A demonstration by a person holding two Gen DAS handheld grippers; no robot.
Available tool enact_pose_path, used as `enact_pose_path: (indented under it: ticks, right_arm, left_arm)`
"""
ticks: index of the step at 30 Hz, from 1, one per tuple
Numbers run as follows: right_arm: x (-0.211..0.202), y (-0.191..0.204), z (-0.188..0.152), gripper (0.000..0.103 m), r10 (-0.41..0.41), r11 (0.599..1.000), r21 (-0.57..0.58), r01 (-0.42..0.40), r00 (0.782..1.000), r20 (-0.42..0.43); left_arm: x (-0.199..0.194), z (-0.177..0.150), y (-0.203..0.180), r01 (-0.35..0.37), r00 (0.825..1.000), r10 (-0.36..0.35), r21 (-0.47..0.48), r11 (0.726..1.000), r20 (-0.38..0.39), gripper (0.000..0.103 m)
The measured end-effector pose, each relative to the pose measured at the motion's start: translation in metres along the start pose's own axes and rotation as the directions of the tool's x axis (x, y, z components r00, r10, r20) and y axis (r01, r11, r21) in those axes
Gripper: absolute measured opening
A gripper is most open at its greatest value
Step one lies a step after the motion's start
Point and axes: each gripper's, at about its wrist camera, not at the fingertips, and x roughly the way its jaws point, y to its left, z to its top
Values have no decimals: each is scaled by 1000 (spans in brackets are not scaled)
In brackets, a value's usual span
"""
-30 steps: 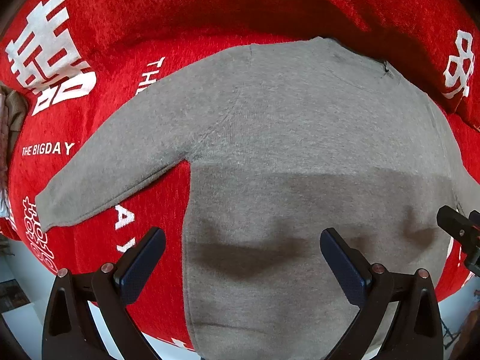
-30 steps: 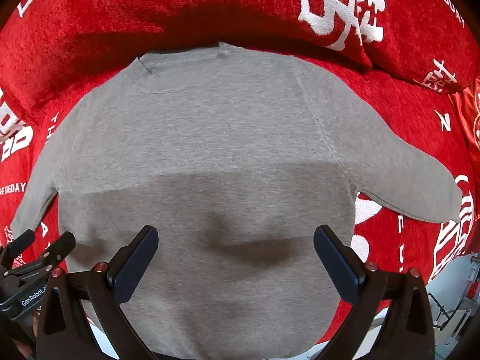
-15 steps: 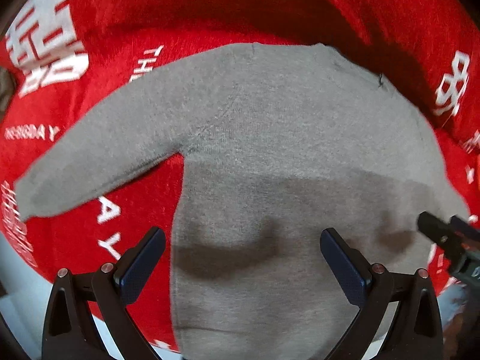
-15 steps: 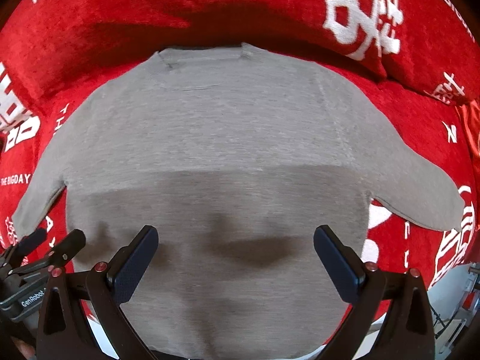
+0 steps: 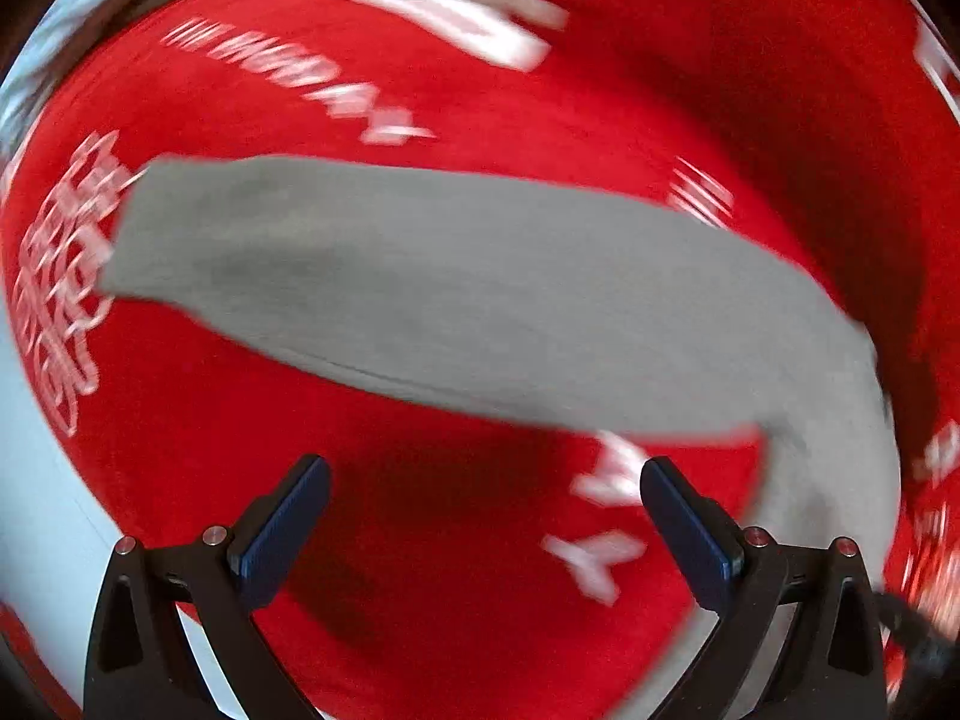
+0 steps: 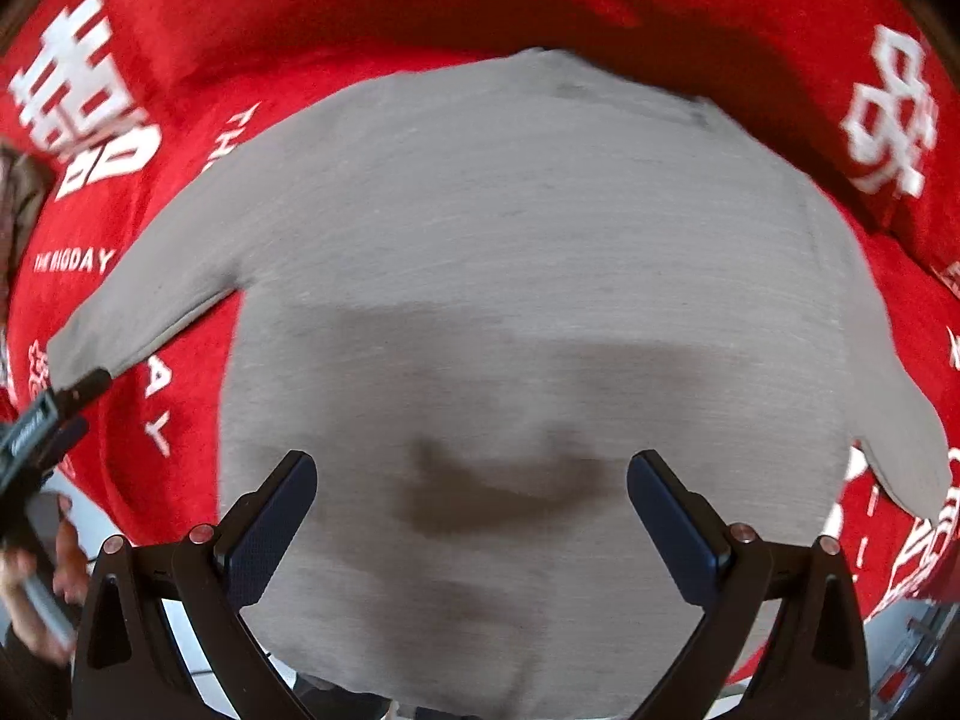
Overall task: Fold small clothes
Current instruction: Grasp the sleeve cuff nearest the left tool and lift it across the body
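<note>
- Lying flat on a red blanket [image 6: 420, 6] with white lettering: a grey sweater [image 6: 510, 252], neck at the far side, hem near, both sleeves spread outward.
- Hovering at far left, by the cuff of the left sleeve [image 5: 420, 294]: left tongs [image 5: 480, 516], jaws wide apart, nothing between them; view motion-blurred.
- Poised over the near middle of the sweater body: right tongs [image 6: 471, 510], jaws likewise apart and empty.
- Reaching out toward far right: right sleeve [image 6: 900, 420], untouched, flat on the blanket.
- Judged as the very start of folding: no fold made yet, left sleeve apparently first.
- Needed next, probably: closing left tongs on the cuff, then carrying the sleeve rightward across the chest.
</note>
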Motion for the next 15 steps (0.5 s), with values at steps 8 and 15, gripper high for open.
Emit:
enact_pose_path:
  ticks: [8, 15]
  right_arm:
    - [12, 58, 2, 103, 16, 995, -96, -18, 1000, -20]
    - [17, 87, 4, 103, 12, 993, -118, -15, 1000, -27]
  left_arm:
    - [40, 22, 83, 171, 985, -165, -260, 950, 46, 103]
    - [43, 35, 65, 277, 960, -255, -247, 929, 115, 84]
